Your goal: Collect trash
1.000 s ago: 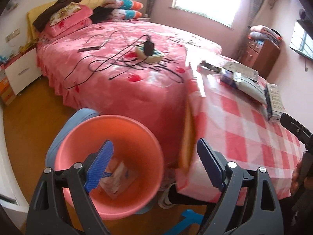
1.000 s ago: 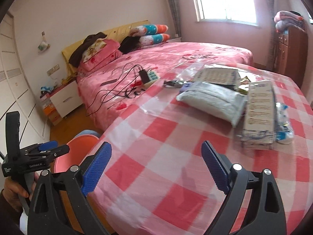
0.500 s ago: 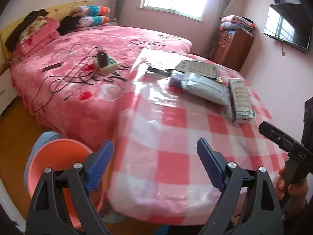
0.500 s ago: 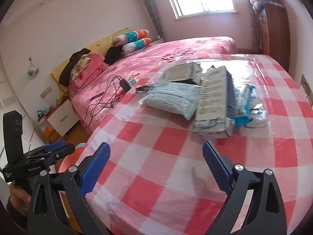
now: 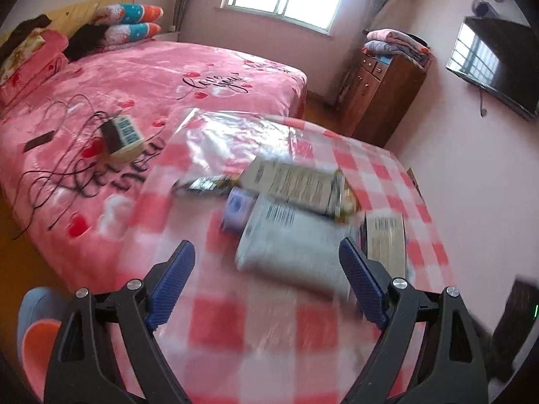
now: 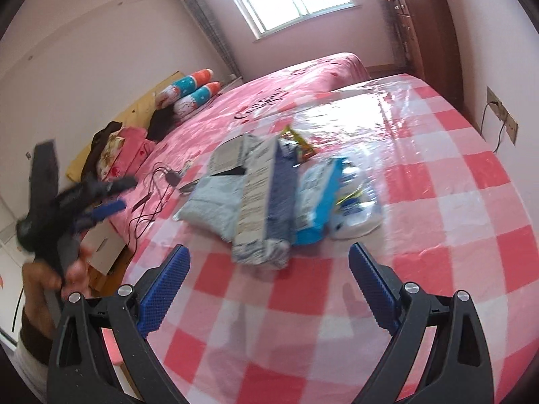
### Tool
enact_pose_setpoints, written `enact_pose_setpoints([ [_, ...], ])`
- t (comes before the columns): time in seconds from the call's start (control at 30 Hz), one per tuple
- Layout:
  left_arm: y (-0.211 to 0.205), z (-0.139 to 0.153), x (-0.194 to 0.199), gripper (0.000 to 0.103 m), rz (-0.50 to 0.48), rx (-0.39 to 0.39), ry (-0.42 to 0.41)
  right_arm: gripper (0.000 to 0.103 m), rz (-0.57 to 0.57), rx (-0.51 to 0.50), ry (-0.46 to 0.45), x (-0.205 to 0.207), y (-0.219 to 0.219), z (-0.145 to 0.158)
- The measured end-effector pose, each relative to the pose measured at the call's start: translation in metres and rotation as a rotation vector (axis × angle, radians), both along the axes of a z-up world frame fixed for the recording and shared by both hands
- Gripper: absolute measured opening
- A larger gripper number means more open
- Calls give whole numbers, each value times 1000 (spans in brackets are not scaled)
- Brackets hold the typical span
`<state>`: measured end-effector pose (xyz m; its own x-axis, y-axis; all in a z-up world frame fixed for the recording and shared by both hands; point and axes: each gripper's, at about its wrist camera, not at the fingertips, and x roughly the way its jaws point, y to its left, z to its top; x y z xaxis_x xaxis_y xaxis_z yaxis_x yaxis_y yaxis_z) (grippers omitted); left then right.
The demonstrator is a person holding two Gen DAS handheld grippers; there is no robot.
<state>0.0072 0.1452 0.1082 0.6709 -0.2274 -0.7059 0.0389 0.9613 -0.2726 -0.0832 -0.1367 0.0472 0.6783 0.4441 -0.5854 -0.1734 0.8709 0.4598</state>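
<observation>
A table (image 6: 438, 202) stands before me with a heap of packets (image 6: 269, 195) on it, near its middle. A long box (image 6: 259, 202) lies on top of a pouch (image 6: 209, 208), and a bag (image 6: 357, 212) lies to its right. Left of the table is the bed (image 5: 151, 77), with a power strip (image 5: 123, 136) and cables on it. A bucket (image 5: 37, 346) sits low at my left, a cabinet (image 5: 384, 97) beyond the table.

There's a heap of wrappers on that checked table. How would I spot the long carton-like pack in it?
Start at the round table with the pink-and-white checked cloth, beside the bed. In the litter pile at its middle, the long pack points toward you, between a pale grey pouch and a blue-and-white wrapper. Only it has a dark blue side panel.
</observation>
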Motion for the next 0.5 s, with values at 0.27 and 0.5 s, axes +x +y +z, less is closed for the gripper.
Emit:
enact_pose_setpoints([
  [0.27, -19, -11, 125, 88, 50, -36, 81, 94, -32, -16, 12, 30, -30, -4],
  [0.5, -37, -52, 200, 80, 49, -13, 221, 94, -55, 0, 10, 58, -51, -10],
])
